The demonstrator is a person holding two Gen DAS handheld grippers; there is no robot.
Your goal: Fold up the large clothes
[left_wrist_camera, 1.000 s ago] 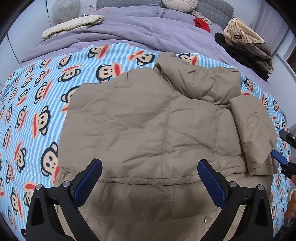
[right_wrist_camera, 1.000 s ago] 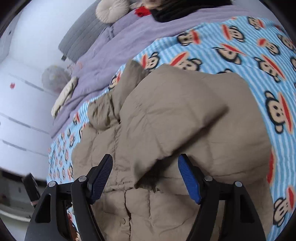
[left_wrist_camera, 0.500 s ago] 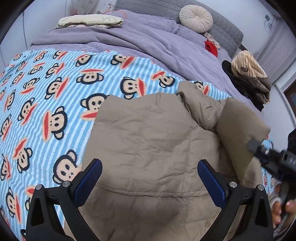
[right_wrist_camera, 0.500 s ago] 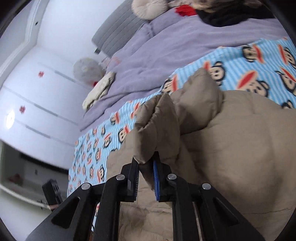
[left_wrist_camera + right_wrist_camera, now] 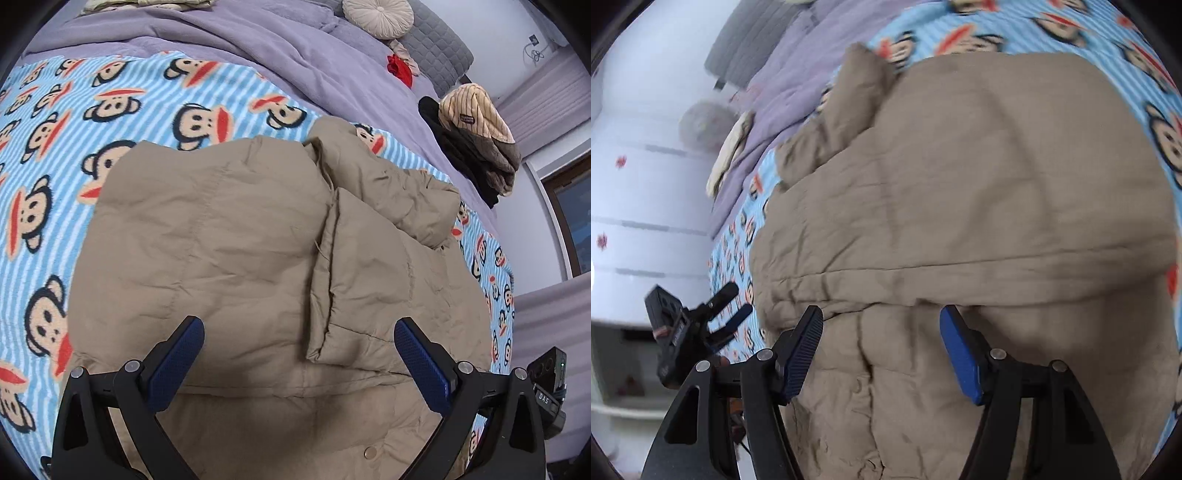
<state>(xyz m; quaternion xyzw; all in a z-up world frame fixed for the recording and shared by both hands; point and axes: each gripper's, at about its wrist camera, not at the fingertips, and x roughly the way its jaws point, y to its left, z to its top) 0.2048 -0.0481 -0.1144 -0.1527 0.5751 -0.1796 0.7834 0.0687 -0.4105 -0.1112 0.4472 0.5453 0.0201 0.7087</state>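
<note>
A large tan padded jacket lies flat on a blue striped monkey-print blanket. Its right sleeve is folded over onto the body. My left gripper is open and empty, hovering over the jacket's lower part. My right gripper is open and empty above the jacket near a seam. The left gripper also shows at the left of the right wrist view.
A purple duvet covers the far bed, with a round cushion, a red item and a pile of dark and striped clothes at the right. White cupboards stand beyond the bed.
My right gripper was shut on the sleeve half a second ago; it has let go and now stands open. The sleeve now lies folded across the jacket's body.
</note>
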